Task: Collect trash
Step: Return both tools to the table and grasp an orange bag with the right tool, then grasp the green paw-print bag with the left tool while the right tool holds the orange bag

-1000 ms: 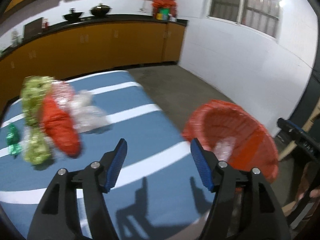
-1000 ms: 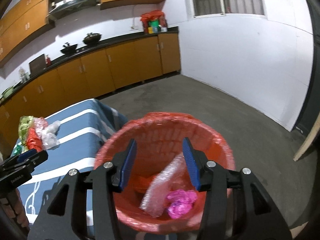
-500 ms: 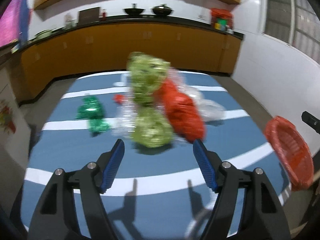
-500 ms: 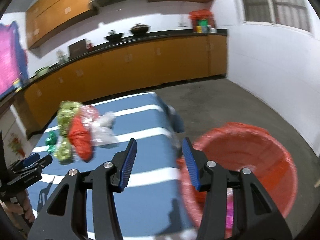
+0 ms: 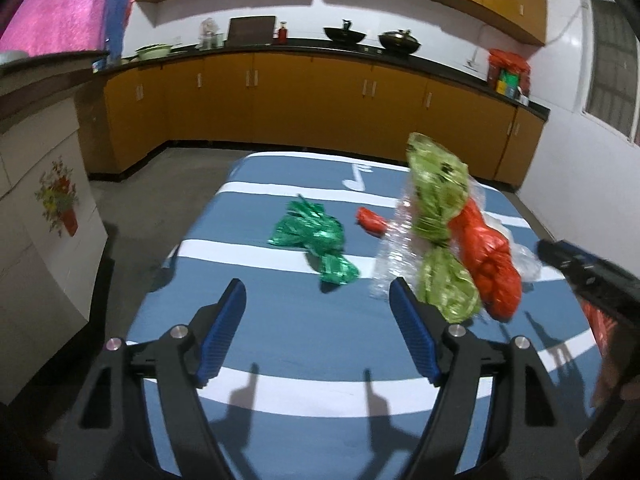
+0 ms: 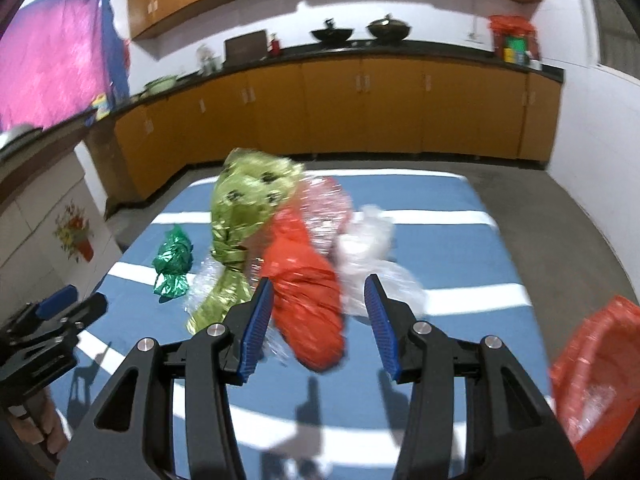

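**Both tools hang empty over the trash on the blue surface**

The left tool (image 5: 316,320) hangs above the near part of the blue striped surface (image 5: 280,320), tilted down toward it, its jaws opening with nothing between them. Its blue pads (image 5: 224,332) frame bare cloth, and the dark green foil wrapper (image 5: 316,240) lies just beyond them, a little to the right of the middle. The right tool (image 6: 316,320) is tilted down much the same way, its jaws apart and unmoving, and it holds nothing. From its own camera the red bag (image 6: 308,292) lies on the surface just past its fingertips, between the two pads in the line of sight but not touched.

The trash sits in a loose heap toward the middle of the surface: a light green foil bundle (image 5: 436,208) knotted at its waist, the red bag pressed against it, clear crumpled plastic (image 6: 372,256) on the far side, and a small red scrap (image 5: 372,220) between the heap and the dark green wrapper. The red bin (image 6: 592,368) stands off the right edge of the surface, with some clear plastic inside. A hand shows low behind each tool, though only in part. Orange cabinets (image 5: 320,96) line the far wall.
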`<state>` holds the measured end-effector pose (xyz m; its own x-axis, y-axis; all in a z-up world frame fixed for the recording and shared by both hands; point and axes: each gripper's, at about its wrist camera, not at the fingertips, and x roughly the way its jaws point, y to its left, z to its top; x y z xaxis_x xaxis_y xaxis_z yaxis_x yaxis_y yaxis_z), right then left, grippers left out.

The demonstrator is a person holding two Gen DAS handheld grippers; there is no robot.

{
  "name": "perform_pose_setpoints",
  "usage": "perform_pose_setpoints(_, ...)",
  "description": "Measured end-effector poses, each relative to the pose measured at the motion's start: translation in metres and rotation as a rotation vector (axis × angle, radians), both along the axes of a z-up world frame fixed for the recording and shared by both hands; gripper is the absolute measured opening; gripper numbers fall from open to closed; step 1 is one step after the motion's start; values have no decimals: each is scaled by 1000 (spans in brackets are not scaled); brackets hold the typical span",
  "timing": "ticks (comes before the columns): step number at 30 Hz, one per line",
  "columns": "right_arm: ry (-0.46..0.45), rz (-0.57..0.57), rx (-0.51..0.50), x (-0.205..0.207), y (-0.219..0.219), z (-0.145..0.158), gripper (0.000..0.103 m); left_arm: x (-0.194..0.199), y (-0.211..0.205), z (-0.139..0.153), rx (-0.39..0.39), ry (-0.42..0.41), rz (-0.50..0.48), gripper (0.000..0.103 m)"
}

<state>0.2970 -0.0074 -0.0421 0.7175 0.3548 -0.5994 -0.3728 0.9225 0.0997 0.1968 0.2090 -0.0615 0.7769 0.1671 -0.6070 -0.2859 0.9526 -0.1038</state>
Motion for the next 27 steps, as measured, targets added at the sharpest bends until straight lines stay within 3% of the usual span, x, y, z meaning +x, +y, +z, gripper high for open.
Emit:
perform_pose_setpoints(2, 11, 15, -21, 9, 13, -8, 50, 0, 7, -1, -8, -4, 14, 73)
perform_pose_setpoints(5, 21, 10, -41, 17, 21, -16, 61, 0, 15, -2, -18, -5, 28, 73)
perform_pose_setpoints(13, 81, 3, -108, 28, 24, -34, 61, 8, 18, -11, -34, 7, 18, 73)
perform_pose_setpoints(18, 91, 10, -90, 27, 19, -30, 47, 14, 9, -13, -37, 13, -5, 73)
perform_pose_setpoints(27, 45, -2, -25, -2, -9, -17, 46, 36, -18, -11, -44, 10, -68, 73)
